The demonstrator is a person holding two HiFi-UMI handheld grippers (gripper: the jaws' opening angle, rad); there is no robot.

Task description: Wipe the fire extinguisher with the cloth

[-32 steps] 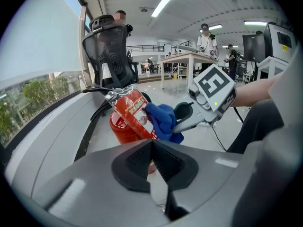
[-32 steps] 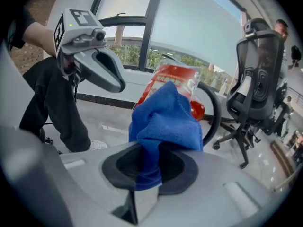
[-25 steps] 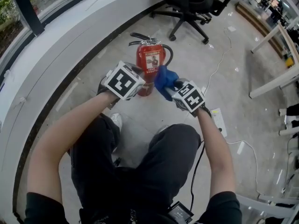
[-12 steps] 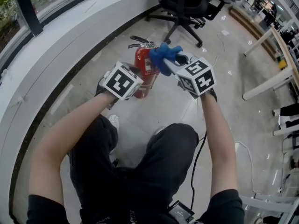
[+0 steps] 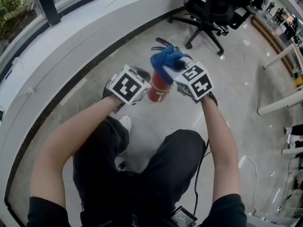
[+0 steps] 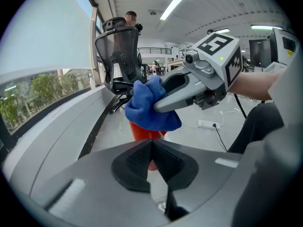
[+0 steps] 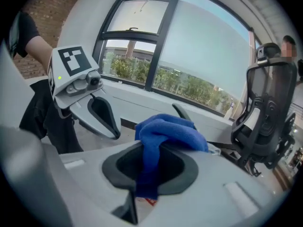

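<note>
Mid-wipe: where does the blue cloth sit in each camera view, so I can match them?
Head view: blue cloth upper centre, over the top of the fire extinguisher, in the right gripper.
Left gripper view: cloth at centre, above the shut jaws.
Right gripper view: cloth at centre, clamped between its own jaws.
Shared landmark: black office chair, in all three.

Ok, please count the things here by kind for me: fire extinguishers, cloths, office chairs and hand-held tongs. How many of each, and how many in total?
red metal fire extinguisher: 1
blue fabric cloth: 1
black mesh office chair: 1
grey plastic tongs: 2, the left tongs and the right tongs
total: 5
</note>
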